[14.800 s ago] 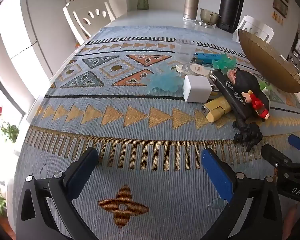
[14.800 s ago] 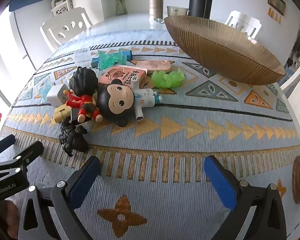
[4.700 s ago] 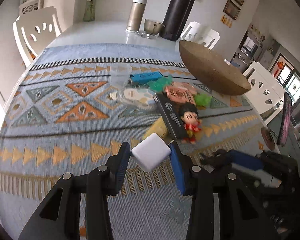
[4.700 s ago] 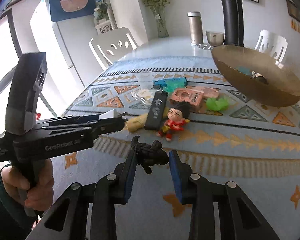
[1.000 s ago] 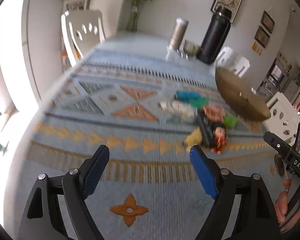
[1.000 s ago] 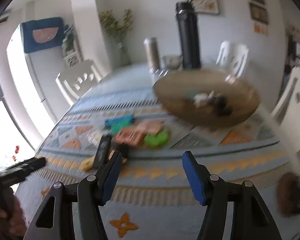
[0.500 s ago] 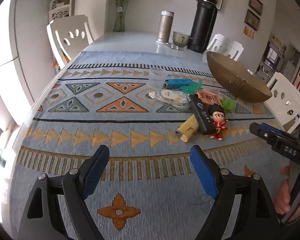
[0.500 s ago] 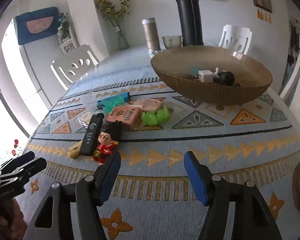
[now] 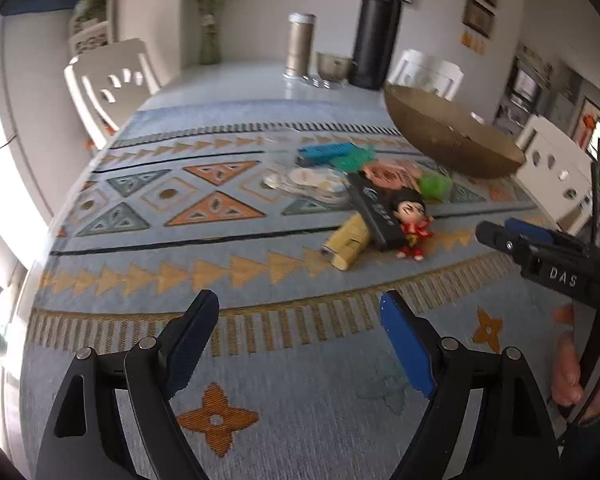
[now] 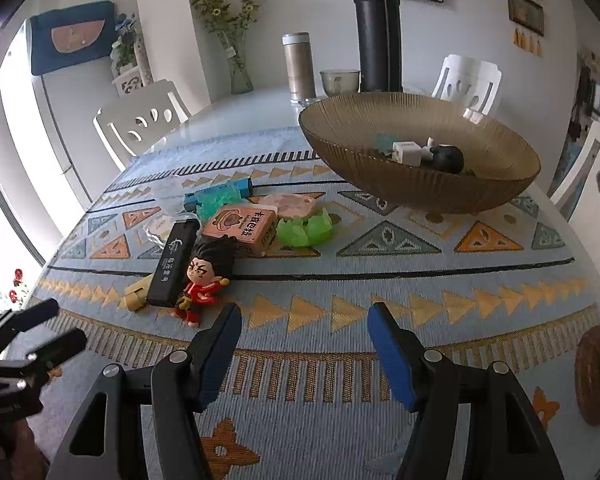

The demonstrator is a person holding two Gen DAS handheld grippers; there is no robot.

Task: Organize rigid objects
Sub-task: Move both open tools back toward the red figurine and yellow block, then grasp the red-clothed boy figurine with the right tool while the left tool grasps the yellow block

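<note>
Both the left gripper and right gripper hang spread and empty. The red figurine at 10 o'clock looks light, stiff plastic; pinching its big head seems best.

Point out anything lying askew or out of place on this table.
The red-suited figurine lies toppled on the cloth, against the black bar that rests slanted over the yellow piece. The rest is a loose heap beside the bowl.
</note>
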